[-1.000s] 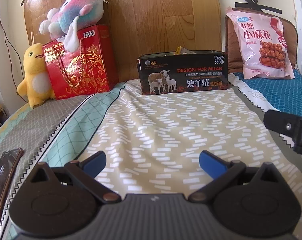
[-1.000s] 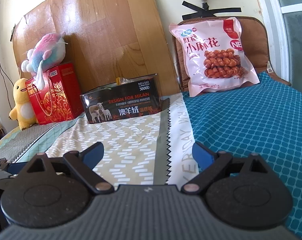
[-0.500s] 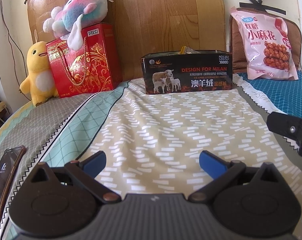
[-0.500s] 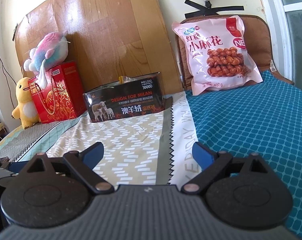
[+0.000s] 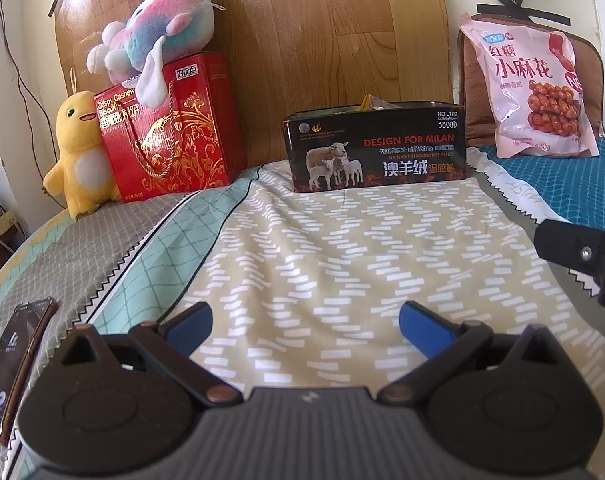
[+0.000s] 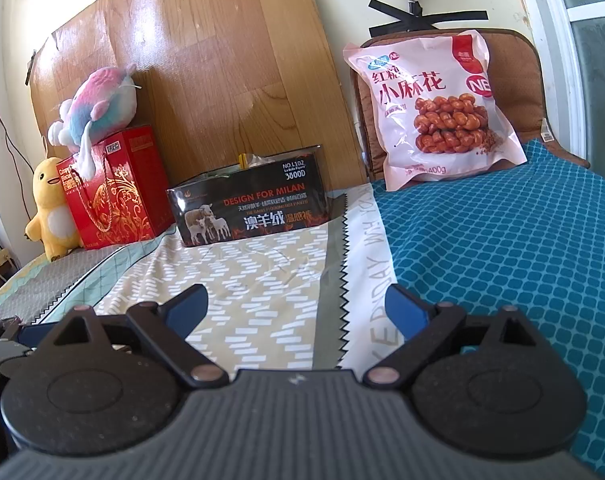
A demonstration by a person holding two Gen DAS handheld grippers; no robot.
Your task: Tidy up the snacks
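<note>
red biscuit box [image 5: 170, 132] standing at left by the headboard, black box [image 5: 376, 146] mid-bed with a wrapper poking out (some snacks likely inside already). pink snack bag [image 6: 434, 108] propped far right, unstowed. left gripper [image 5: 304, 318] and right gripper [image 6: 296, 306] spread wide, empty.

A home bedroom; a bed under patterned sheets [image 5: 342, 264], a wooden headboard [image 5: 322, 40] at the far end; plush toys far left: yellow duck [image 5: 80, 148].
</note>
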